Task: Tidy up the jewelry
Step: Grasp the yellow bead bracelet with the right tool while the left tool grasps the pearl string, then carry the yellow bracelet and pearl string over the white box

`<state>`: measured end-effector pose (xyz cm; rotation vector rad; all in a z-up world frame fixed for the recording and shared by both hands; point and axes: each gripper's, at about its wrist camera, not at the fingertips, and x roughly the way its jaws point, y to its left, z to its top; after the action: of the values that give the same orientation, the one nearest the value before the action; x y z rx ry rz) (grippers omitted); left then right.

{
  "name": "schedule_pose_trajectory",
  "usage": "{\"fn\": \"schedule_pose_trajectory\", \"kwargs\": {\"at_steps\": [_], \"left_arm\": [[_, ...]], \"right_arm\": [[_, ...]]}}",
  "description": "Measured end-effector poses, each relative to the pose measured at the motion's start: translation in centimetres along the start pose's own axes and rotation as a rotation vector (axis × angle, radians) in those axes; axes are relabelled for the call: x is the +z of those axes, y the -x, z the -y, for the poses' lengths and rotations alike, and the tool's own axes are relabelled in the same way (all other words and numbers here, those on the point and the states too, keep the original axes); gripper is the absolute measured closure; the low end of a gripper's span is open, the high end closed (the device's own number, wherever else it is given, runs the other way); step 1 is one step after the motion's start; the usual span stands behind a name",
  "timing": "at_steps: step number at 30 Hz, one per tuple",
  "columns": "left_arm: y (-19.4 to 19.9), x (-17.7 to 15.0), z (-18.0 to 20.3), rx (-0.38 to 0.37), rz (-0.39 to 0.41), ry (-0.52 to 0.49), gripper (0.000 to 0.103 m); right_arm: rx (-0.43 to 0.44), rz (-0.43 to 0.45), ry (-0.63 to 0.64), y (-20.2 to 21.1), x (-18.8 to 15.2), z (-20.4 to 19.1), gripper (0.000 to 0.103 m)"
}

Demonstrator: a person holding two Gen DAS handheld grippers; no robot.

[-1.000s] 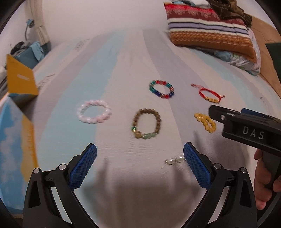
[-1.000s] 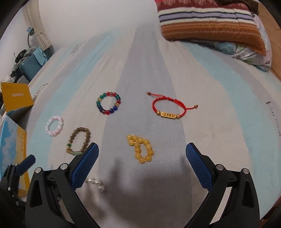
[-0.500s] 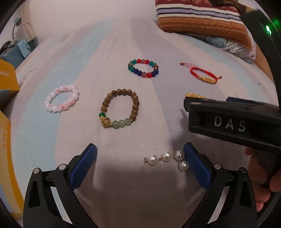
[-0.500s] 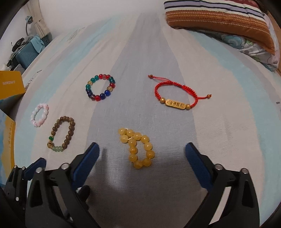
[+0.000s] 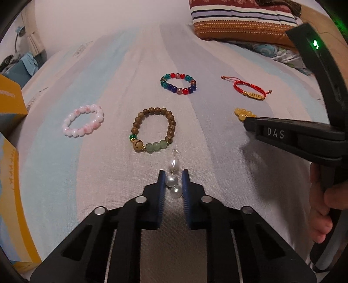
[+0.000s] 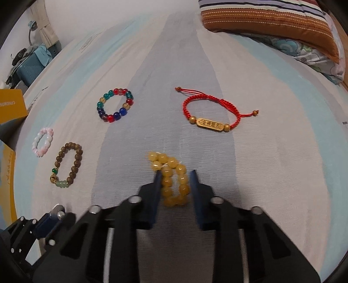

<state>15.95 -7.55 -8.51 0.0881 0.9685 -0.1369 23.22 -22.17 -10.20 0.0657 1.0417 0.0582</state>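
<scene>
On the striped bedsheet (image 5: 91,196), six pieces of jewelry: five bracelets and one pearl earring (image 5: 173,179). Near the front, left gripper (image 5: 173,181) pinched narrow on the earring, two of its three pearls between the blue pads, third pearl and hook poking out ahead. Just beyond, brown wooden bracelet (image 5: 153,130); to its left, pink bracelet (image 5: 83,123); farther back, multicolored glass bracelet (image 5: 178,83) and red cord bracelet (image 6: 214,114). Right gripper (image 6: 175,185) closed around the yellow bead bracelet (image 6: 174,179), beads bunched between the pads. At the far edge, one striped pillow (image 6: 271,19); at the left, two yellow boxes (image 5: 9,102).
</scene>
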Motion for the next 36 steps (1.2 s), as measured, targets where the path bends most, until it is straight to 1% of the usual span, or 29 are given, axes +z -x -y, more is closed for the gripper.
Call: {"fn": "schedule_pose_trajectory", "kwargs": {"at_steps": [1, 2, 8, 15, 23, 30, 36], "left_arm": [[0.1, 0.0, 0.0, -0.003, 0.001, -0.002, 0.092], [0.2, 0.0, -0.1, -0.008, 0.004, -0.001, 0.092], [1.2, 0.0, -0.1, -0.013, 0.024, -0.011, 0.092], [1.9, 0.1, -0.5, -0.014, 0.036, 0.005, 0.092], [2.6, 0.4, -0.8, -0.029, 0.048, 0.011, 0.092], [4.3, 0.8, -0.8, -0.021, 0.067, 0.005, 0.092], [6.8, 1.1, -1.1, -0.007, 0.098, 0.0, 0.092]], "right_arm": [[-0.003, 0.005, -0.003, 0.0, -0.1, 0.1, 0.087], [-0.005, 0.01, -0.004, 0.1, -0.1, 0.2, 0.094], [0.008, 0.052, -0.004, 1.6, -0.1, 0.1, 0.094], [0.007, 0.054, -0.006, 2.1, 0.0, 0.2, 0.094], [0.001, 0.097, -0.017, 3.5, 0.1, 0.2, 0.094], [0.003, 0.11, 0.004, 4.7, 0.2, -0.4, 0.094], [-0.005, 0.121, 0.013, 6.2, 0.1, -0.8, 0.094]]}}
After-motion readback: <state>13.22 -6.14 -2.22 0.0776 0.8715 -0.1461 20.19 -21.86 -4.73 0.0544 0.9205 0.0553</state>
